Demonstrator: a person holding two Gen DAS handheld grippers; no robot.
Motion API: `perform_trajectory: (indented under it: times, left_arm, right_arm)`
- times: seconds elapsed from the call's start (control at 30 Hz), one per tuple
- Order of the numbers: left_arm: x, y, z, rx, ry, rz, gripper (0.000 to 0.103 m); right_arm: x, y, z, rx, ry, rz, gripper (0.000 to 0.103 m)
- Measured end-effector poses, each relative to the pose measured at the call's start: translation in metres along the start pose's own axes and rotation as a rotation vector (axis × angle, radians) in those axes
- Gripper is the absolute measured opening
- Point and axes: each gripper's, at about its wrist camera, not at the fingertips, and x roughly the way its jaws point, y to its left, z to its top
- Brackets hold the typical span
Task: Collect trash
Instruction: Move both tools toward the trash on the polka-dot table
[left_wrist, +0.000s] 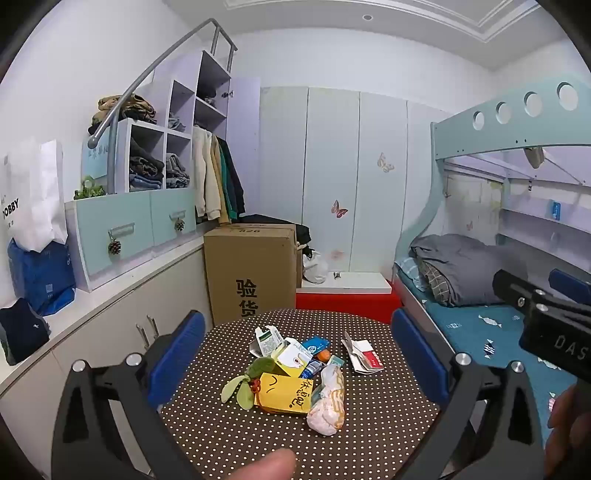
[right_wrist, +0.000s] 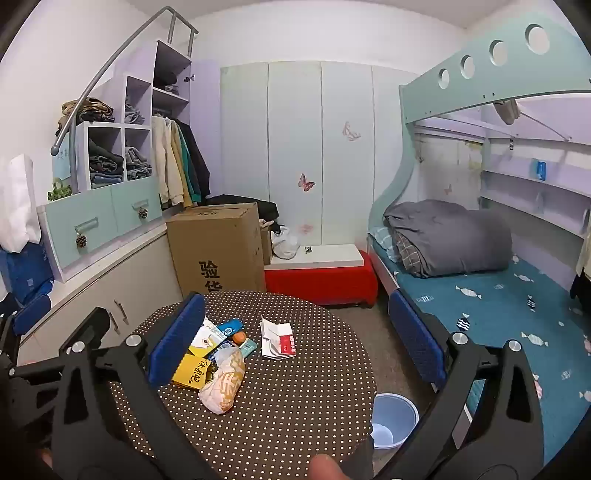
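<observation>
A pile of trash lies on a round brown polka-dot table (left_wrist: 258, 443) (right_wrist: 295, 406): a crumpled pale food bag (left_wrist: 327, 400) (right_wrist: 223, 384), a yellow card (left_wrist: 284, 393) (right_wrist: 190, 371), a green plush (left_wrist: 247, 380), small cartons and wrappers (left_wrist: 271, 341), and a folded white-red paper (left_wrist: 364, 356) (right_wrist: 279, 341). A blue bin (right_wrist: 393, 415) stands on the floor right of the table. My left gripper (left_wrist: 297, 363) is open and empty above the pile. My right gripper (right_wrist: 295, 341) is open and empty, its left finger (right_wrist: 177, 339) over the pile.
A cardboard box (left_wrist: 251, 273) (right_wrist: 218, 247) stands behind the table. White cabinets and shelves with clothes (left_wrist: 147, 166) line the left wall. A red bench (right_wrist: 319, 280) and a bunk bed with teal mattress (right_wrist: 498, 306) are on the right.
</observation>
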Motion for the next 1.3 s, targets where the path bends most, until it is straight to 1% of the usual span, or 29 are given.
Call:
perform_trajectory:
  times: [0.3, 0.47, 0.5, 0.67, 0.73, 0.87, 1.3]
  left_arm:
    - [0.002, -0.001, -0.001, -0.008, 0.014, -0.009, 0.099]
    - [0.0, -0.004, -0.001, -0.005, 0.017, -0.01, 0.099]
    - [0.0, -0.007, -0.001, -0.005, 0.018, -0.01, 0.099]
    - [0.007, -0.005, -0.001, 0.004, 0.028, -0.014, 0.099]
    - [0.008, -0.005, -0.002, 0.004, 0.031, -0.02, 0.099]
    - [0.01, -0.005, -0.004, 0.006, 0.032, -0.025, 0.099]
    - [0.014, -0.006, -0.004, 0.012, 0.044, -0.032, 0.099]
  right_arm:
    - [-0.001, 0.0, -0.001, 0.007, 0.001, 0.004, 0.097]
    - [0.004, 0.009, 0.002, 0.006, 0.005, 0.0, 0.097]
    - [0.003, 0.004, -0.001, 0.003, 0.004, 0.003, 0.097]
    - [0.004, 0.011, -0.002, 0.001, 0.006, 0.002, 0.097]
    - [0.002, 0.0, -0.003, 0.006, 0.008, 0.004, 0.097]
    - [0.004, -0.002, -0.003, 0.009, 0.015, 0.007, 0.097]
    - [0.01, 0.002, -0.007, 0.003, 0.03, 0.006, 0.097]
